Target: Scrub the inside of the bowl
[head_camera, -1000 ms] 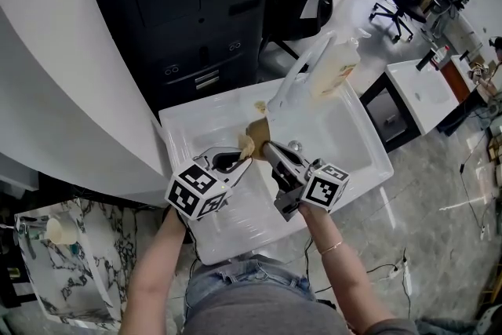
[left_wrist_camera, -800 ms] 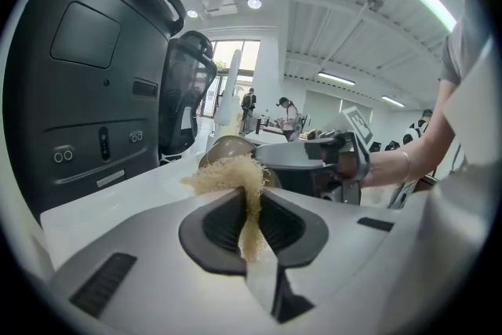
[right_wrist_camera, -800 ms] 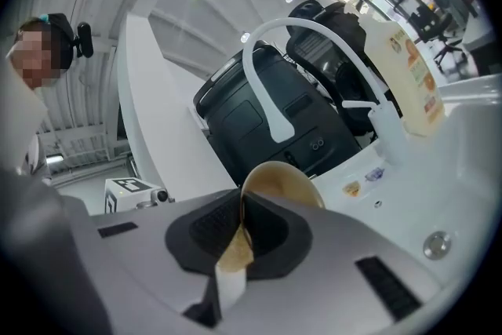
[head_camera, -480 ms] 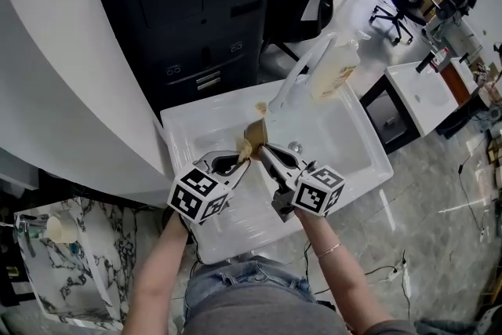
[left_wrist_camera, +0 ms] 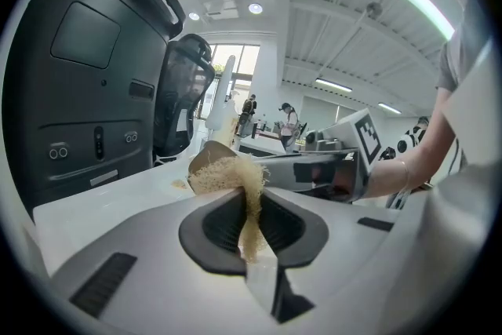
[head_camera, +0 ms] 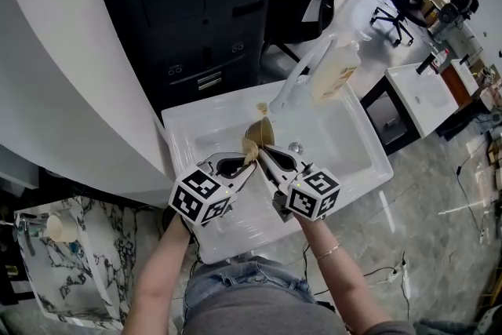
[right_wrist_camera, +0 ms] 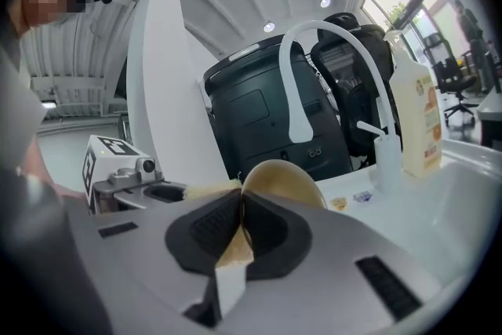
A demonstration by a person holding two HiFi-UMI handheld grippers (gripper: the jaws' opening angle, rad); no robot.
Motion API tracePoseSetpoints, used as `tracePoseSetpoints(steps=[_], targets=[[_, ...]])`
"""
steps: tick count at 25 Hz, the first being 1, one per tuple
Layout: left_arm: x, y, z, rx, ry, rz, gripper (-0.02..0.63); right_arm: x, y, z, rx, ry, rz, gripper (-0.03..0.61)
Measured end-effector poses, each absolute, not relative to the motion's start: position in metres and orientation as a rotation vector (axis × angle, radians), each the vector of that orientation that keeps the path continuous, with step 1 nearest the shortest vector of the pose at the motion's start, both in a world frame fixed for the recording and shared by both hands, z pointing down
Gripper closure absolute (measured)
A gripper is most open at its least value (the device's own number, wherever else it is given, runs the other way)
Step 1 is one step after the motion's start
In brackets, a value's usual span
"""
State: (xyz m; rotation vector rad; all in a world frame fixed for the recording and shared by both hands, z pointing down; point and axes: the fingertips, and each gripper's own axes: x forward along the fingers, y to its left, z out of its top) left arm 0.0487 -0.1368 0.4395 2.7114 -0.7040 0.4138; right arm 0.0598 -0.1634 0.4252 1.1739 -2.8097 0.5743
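Over the white sink (head_camera: 349, 149) a small brown bowl (head_camera: 260, 132) hangs tilted, and my right gripper (head_camera: 263, 150) is shut on its rim. In the right gripper view the bowl (right_wrist_camera: 284, 181) stands up just past the closed jaws. My left gripper (head_camera: 249, 162) is shut on a tan mesh scrub pad (head_camera: 249, 153). The pad (left_wrist_camera: 235, 178) rises from the closed jaws and presses against the bowl (left_wrist_camera: 205, 154). The two grippers meet tip to tip at the bowl. The bowl's inside is mostly hidden.
A white curved faucet (head_camera: 302, 68) and a soap bottle (head_camera: 336, 71) stand at the sink's far rim, with a small tan scrap (head_camera: 261, 107) beside them. A black appliance (head_camera: 196, 12) stands behind. A white wall panel (head_camera: 70, 74) is at the left.
The right gripper has drifted slightly left and nearer to me, tipping the bowl a little further up. The left gripper and pad have barely shifted.
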Motion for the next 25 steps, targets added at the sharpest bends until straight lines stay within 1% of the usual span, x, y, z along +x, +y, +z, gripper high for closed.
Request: tracePoseSetpoints(steps=[12, 25], targets=[[0.045, -0.109, 0.428, 2.722, -0.587, 0.322, 0.569, 0.057, -0.153, 0.452, 1.096, -2.647, 0.430, 0.557], [0.004, -0.100, 0.447, 2.623, -0.767, 0.383, 0.569, 0.050, -0.135, 0.496, 0.903, -2.470, 0.281, 0.557]])
